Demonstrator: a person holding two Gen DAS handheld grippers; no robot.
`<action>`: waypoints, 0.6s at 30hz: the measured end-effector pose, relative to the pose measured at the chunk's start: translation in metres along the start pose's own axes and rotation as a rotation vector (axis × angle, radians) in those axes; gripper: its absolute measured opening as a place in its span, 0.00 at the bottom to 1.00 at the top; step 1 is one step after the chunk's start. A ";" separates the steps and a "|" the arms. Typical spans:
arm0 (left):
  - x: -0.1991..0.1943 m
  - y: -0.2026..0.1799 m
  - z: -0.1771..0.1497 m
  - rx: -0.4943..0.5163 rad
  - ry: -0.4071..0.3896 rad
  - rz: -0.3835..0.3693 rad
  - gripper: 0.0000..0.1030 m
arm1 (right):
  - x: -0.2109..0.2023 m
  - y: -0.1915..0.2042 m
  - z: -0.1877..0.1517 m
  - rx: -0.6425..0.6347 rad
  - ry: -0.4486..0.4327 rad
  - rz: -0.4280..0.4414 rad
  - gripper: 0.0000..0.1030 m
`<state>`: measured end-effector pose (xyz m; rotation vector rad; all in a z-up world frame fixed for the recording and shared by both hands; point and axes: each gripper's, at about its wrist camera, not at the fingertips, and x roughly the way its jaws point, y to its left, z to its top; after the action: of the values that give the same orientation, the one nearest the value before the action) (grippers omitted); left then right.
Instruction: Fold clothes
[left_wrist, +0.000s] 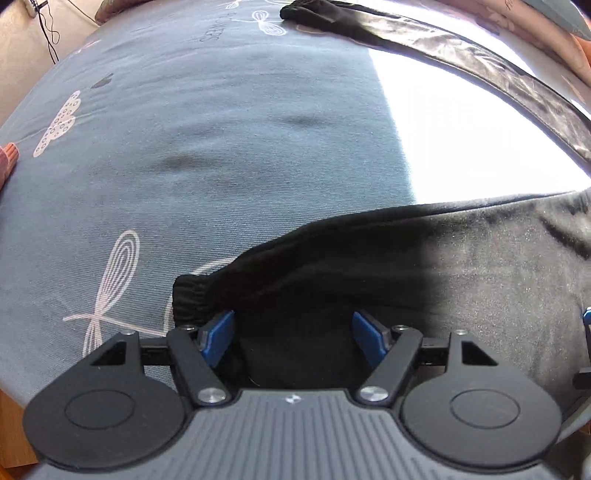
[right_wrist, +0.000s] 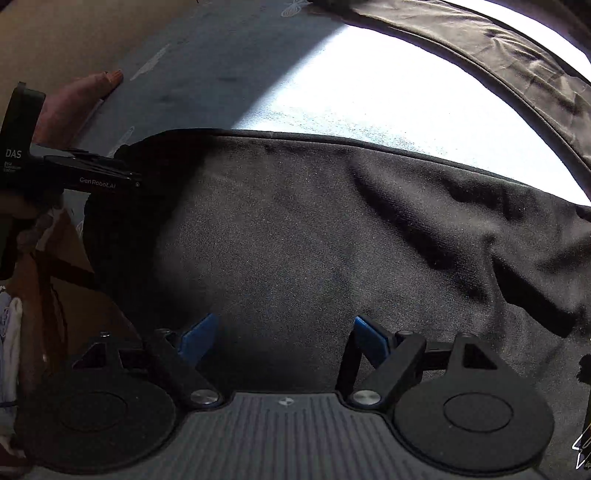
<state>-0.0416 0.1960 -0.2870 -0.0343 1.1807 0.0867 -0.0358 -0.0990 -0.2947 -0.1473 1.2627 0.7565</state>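
Blue-grey cotton bedsheet (left_wrist: 184, 166), printed with pale dragonfly outlines, is stretching smooth under a black fleecy garment (left_wrist: 424, 266). Its ribbed elastic cuff (left_wrist: 192, 299) is lying just beside the left gripper (left_wrist: 293, 332), whose blue-padded jaws are standing apart over the dark cloth, pressing nothing. Over the garment's wrinkled body, the right gripper (right_wrist: 284, 338) is likewise hanging wide open.

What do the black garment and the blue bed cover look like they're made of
Black garment: looks like soft knit, maybe fleece; matte, fuzzy nap, elastic gathered cuff. Blue bed cover: looks like woven cotton; fine visible weave, flat printed white motifs.
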 end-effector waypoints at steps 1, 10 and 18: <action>-0.006 0.000 -0.001 0.002 -0.002 0.003 0.66 | 0.003 0.001 -0.002 -0.001 0.007 -0.003 0.85; -0.034 -0.034 -0.043 0.111 0.031 -0.099 0.67 | 0.011 0.007 -0.002 -0.003 0.012 0.004 1.00; -0.032 -0.026 -0.075 0.082 0.150 -0.011 0.70 | 0.015 0.022 -0.003 -0.040 0.032 -0.039 1.00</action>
<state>-0.1202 0.1630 -0.2861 0.0251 1.3327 0.0266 -0.0495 -0.0774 -0.3025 -0.2170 1.2721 0.7486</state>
